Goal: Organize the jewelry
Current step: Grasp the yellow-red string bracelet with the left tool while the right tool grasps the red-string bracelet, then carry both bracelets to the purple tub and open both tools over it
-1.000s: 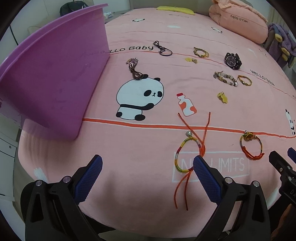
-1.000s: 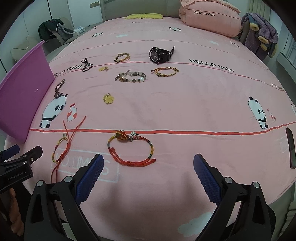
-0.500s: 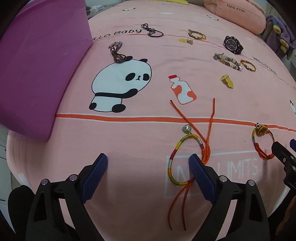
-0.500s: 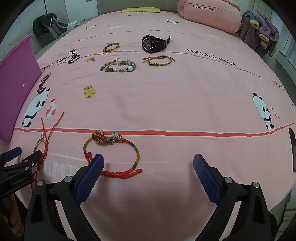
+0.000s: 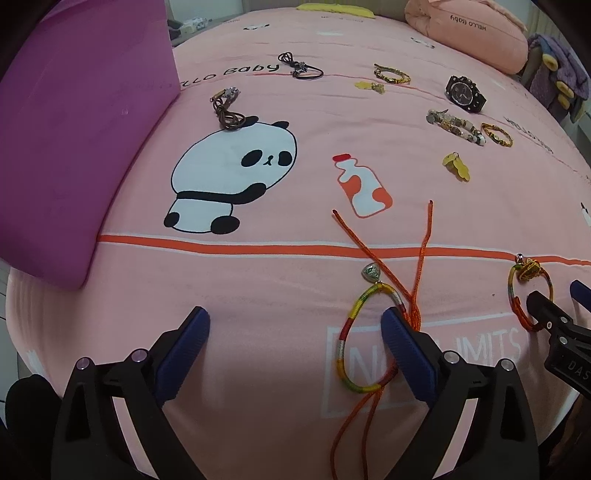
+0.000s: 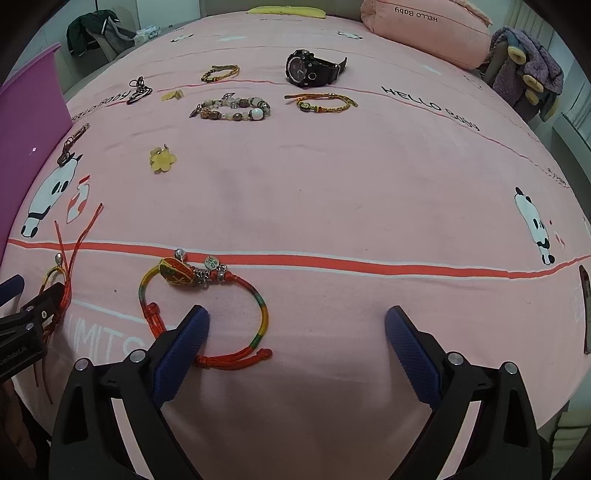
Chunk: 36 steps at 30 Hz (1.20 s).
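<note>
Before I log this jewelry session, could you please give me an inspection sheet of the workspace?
Surface: pink bedsheet with panda prints and a red stripe.
Job's things: two rainbow cord bracelets, one by each claw; watch; bead bracelet; yellow flower charm; more cords and bracelets farther back.
Clutter: dark flat object at the sheet's right edge.
Grippers: left claw open; right claw open; both empty.
Cables: nothing seen.
Surroundings: purple bin, pink pillow, plush toy.
</note>
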Available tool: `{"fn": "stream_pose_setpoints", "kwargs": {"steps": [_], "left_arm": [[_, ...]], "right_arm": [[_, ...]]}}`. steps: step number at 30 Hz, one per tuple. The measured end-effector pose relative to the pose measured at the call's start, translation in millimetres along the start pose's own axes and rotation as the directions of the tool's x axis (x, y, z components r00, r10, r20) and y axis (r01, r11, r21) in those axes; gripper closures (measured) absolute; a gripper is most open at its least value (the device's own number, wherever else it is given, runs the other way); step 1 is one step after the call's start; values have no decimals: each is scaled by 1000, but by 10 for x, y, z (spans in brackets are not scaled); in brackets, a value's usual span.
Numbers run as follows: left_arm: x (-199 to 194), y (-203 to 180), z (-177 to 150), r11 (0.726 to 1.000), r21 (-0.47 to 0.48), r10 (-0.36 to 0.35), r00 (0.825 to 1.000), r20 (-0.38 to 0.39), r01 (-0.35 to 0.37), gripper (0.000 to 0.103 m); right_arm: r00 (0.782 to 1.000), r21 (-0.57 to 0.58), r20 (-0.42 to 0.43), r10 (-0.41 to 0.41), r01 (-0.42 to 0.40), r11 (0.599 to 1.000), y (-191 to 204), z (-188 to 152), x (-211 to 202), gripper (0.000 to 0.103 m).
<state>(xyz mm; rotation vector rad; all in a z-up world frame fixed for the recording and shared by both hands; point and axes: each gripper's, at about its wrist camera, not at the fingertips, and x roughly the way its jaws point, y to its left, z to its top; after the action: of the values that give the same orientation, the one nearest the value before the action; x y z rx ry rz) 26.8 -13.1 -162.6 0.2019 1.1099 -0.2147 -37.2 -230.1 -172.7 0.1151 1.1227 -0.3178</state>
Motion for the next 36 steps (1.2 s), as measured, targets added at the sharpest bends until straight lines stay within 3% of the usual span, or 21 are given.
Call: {"fn": "stream_pose_setpoints", "kwargs": {"steps": [3,7,9,12,14,15,16,17,24,36], "left_arm": [[-33,-20,-20,1000,4,-8,1000,9,8,19],[-94,-112,-50,999,35,-32,999,27,31,41],[-110,-134,-57,998,39,-51,998,31,49,51],[-145,-170,-74,997,47,-67,997,43,65,80],[-142,-173,-69,995,45,-88,996,33,87,98],[-139,-165,-62,994,42,-101,994,29,100,100],[-141,-156,-53,994,38,-107,994,26,106,100],[-150,-145,-47,993,33,-115,993,23,114,100],[-248,-66,-8,982,-11,-188,982,-4,188,100],[-782,17,132,974,4,-226,971,77,227,100]], "right_arm": [[1000,-4,4,-1,1,1000,11,-12,0,11],[1000,-5,7,16,-16,1000,14,-19,-6,17],[1000,-22,13,23,-22,1000,51,-22,-22,26],[999,-51,20,37,-36,998,108,-26,-41,40],[999,-48,20,48,-47,998,106,-21,-56,59],[998,-47,21,54,-53,998,106,-14,-65,66],[997,-46,17,70,-69,997,103,-8,-77,86],[996,-43,11,85,-85,996,101,-3,-82,99],[990,6,12,138,-138,990,31,-9,-222,99],[978,6,99,185,-186,983,75,68,-781,99]]}}
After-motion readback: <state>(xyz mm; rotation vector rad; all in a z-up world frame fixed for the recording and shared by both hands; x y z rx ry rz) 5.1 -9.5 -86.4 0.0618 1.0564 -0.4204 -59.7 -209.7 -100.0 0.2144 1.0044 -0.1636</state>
